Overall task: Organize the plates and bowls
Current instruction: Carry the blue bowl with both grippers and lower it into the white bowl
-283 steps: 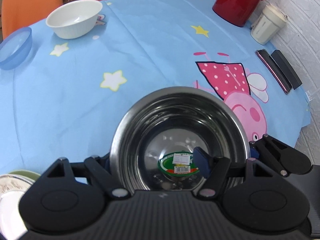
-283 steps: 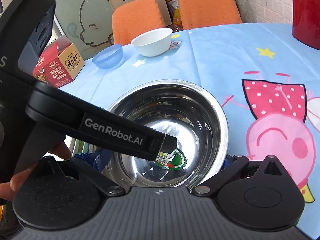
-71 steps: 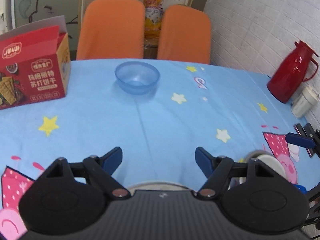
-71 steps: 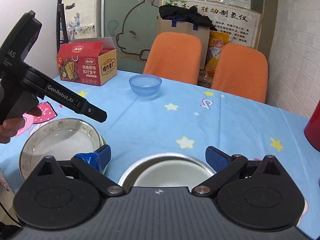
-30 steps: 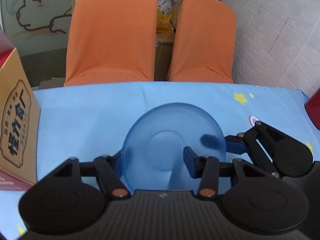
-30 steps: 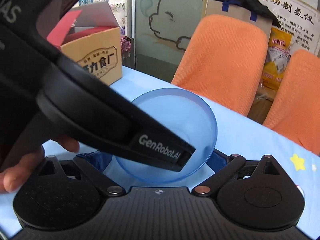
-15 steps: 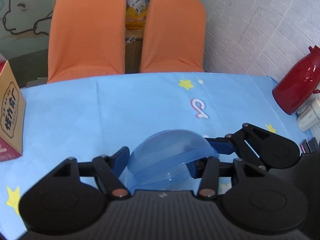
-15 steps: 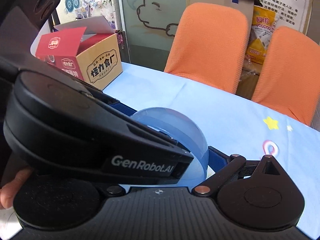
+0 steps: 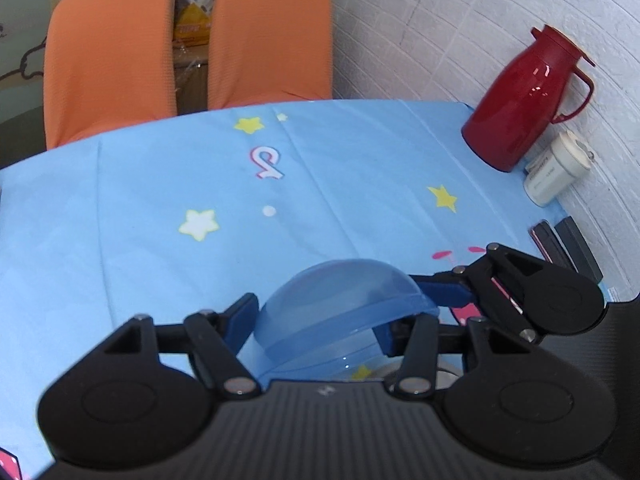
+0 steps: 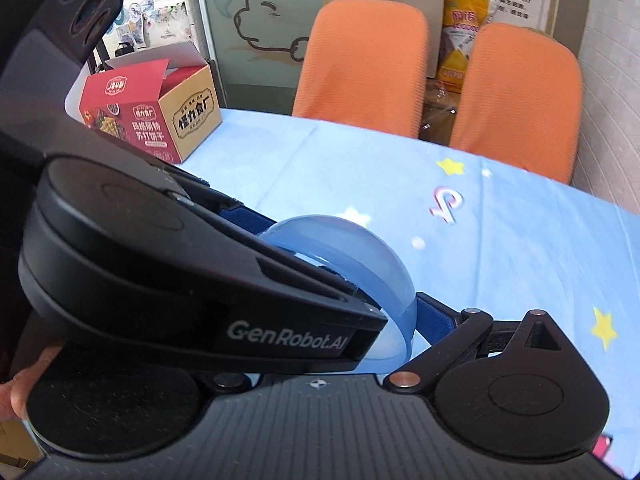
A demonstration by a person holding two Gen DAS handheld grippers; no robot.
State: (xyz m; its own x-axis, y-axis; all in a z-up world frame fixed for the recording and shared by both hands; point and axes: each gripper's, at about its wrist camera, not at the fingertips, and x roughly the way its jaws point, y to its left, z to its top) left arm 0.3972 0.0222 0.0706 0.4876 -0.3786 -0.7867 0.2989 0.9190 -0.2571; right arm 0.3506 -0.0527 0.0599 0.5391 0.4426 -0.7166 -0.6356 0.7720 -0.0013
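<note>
— Grippers first: what has each got?
— Left gripper (image 9: 316, 320) is clamped on the blue bowl (image 9: 340, 304), tilted, clear of the cloth (image 9: 160, 200). Right gripper's (image 10: 400, 320) one visible finger lies beside the bowl's rim; whether it grips, I cannot tell.
— Which step?
— Carrying, I judge. A metal rim (image 9: 444, 372) shows just under the bowl; next, level the bowl and lower it there.

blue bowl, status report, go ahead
Left gripper and right gripper both clamped on blue bowl. Bowl lifted, tilted. Tablecloth ahead; red jug far right.
</note>
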